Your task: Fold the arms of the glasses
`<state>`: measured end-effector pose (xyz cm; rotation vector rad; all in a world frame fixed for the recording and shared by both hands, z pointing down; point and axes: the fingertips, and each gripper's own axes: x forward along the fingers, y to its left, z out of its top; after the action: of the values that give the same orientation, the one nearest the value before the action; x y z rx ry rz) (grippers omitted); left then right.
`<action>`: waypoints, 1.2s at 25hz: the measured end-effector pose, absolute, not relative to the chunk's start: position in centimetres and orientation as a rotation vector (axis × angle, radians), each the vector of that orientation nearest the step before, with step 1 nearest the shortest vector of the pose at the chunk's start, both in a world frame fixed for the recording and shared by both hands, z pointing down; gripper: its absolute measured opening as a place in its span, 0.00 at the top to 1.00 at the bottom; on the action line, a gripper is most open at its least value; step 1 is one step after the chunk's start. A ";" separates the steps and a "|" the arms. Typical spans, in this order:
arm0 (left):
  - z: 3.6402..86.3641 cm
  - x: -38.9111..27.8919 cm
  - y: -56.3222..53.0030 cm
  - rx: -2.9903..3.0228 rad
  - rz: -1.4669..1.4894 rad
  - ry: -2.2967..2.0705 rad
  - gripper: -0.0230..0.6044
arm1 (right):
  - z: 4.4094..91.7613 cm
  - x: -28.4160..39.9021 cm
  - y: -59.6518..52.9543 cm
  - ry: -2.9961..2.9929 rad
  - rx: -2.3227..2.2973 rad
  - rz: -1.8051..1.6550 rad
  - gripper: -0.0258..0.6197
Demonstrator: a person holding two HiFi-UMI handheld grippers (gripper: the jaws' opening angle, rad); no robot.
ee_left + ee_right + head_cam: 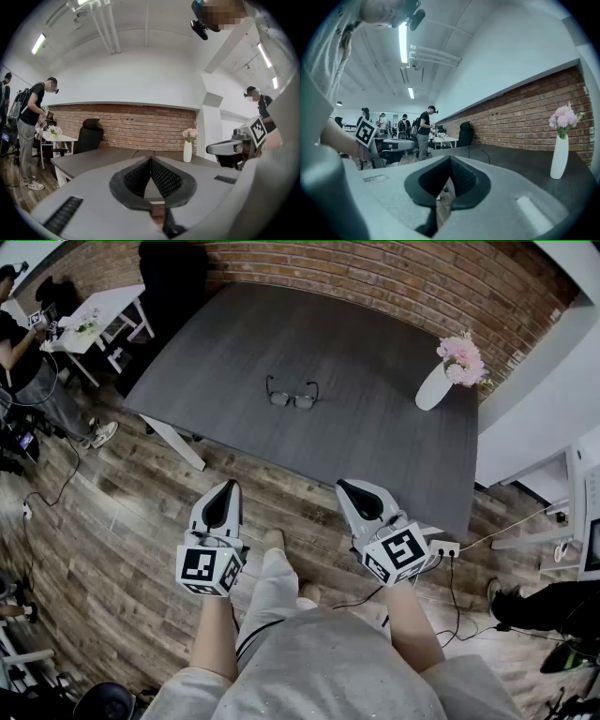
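A pair of dark-framed glasses (pixel 292 396) lies on the dark grey table (pixel 375 446), arms spread and pointing toward the brick wall. Both grippers hang short of the table's near edge, above the wooden floor and well apart from the glasses. My left gripper (pixel 228 487) is shut with nothing in it, its pads meeting at the tip (pixel 150 161). My right gripper (pixel 348 487) is also shut and empty (pixel 450 161). From the gripper views only the thin arms of the glasses (pixel 142 151) (pixel 485 153) show over the table top.
A white vase of pink flowers (pixel 436 382) stands at the table's right end. A black office chair (pixel 173 277) sits behind the far left corner. A white table (pixel 98 310) with people is at the left. A power strip (pixel 442 547) and cables lie on the floor.
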<state>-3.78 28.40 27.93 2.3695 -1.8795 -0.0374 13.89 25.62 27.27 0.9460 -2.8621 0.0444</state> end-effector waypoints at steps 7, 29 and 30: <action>29.1 -4.2 26.1 2.370 -0.036 -1.847 0.96 | 28.4 12.7 23.5 -2.857 0.937 0.071 0.96; 33.8 -8.8 12.0 2.396 0.103 -1.708 0.91 | 33.3 7.6 10.6 -2.750 1.011 0.194 0.78; 34.1 -9.0 11.3 2.398 0.110 -1.693 0.90 | 33.4 7.4 9.9 -2.740 1.018 0.197 0.78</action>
<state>-8.98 11.26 34.13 2.3983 -1.6927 0.1105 7.39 9.95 33.44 1.0179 -2.7397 0.1968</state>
